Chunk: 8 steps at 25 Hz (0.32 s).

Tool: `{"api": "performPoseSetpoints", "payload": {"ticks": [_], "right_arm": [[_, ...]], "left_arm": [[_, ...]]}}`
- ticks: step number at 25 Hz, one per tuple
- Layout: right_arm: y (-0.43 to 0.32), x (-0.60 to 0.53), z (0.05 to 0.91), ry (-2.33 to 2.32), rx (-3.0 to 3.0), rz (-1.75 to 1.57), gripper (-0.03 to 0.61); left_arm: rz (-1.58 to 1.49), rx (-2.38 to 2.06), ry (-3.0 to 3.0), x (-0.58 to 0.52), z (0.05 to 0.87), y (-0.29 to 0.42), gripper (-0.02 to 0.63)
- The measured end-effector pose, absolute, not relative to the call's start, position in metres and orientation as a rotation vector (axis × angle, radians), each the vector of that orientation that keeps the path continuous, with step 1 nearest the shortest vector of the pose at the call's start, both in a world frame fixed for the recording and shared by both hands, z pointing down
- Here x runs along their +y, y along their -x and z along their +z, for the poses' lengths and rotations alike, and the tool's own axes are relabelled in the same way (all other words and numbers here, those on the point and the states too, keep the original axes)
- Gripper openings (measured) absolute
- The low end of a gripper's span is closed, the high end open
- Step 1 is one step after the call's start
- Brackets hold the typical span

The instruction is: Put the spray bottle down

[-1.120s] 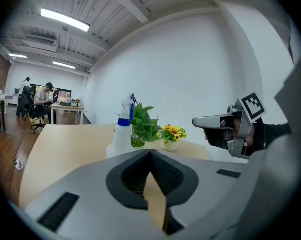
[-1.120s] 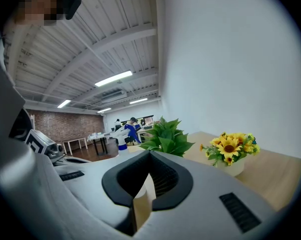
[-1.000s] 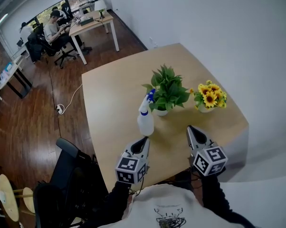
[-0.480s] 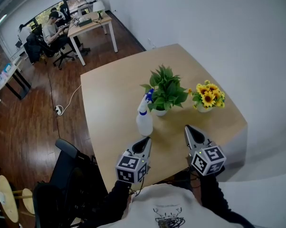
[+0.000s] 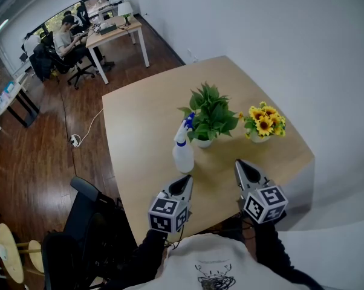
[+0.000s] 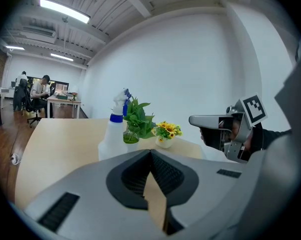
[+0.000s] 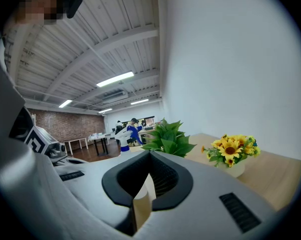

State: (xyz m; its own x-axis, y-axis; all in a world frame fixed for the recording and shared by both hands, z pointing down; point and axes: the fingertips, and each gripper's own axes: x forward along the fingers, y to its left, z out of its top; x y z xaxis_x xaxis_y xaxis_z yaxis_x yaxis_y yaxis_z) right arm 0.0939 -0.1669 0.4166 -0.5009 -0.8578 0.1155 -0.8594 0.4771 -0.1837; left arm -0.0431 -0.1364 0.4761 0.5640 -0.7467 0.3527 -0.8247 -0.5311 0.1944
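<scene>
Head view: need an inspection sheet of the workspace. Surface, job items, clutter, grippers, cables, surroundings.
Surface: light wooden table, bare apart from three things near its far right part.
Job's things: spray bottle, upright on the table, close beside the green plant, not held.
Clutter: potted green plant; pot of sunflowers to its right.
Grippers: left gripper shut, empty, short of the bottle; right gripper shut, empty, over the table's near edge.
Cables: white cable with a plug block on the floor left of the table.
Surroundings: wooden floor, white wall, black chair near the person, white desk with seated people far left.
</scene>
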Motion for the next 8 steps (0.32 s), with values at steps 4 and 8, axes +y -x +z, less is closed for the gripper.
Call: {"api": "performPoseSetpoints", "payload": {"ticks": [4,8], "right_arm": [[-0.0947,-0.1661,0.4165,-1.568,-2.692,0.343,-0.021],[-0.0957,-0.1672,0.4170,-1.570,-2.691,0.346,-0.021]], "left_arm": [[0.321,-1.278,-2.462,-0.1357,0.4756,0.0422,-0.002],[0.318,-1.276,-2.467,-0.1375,0.4739,0.0404,-0.002]]}}
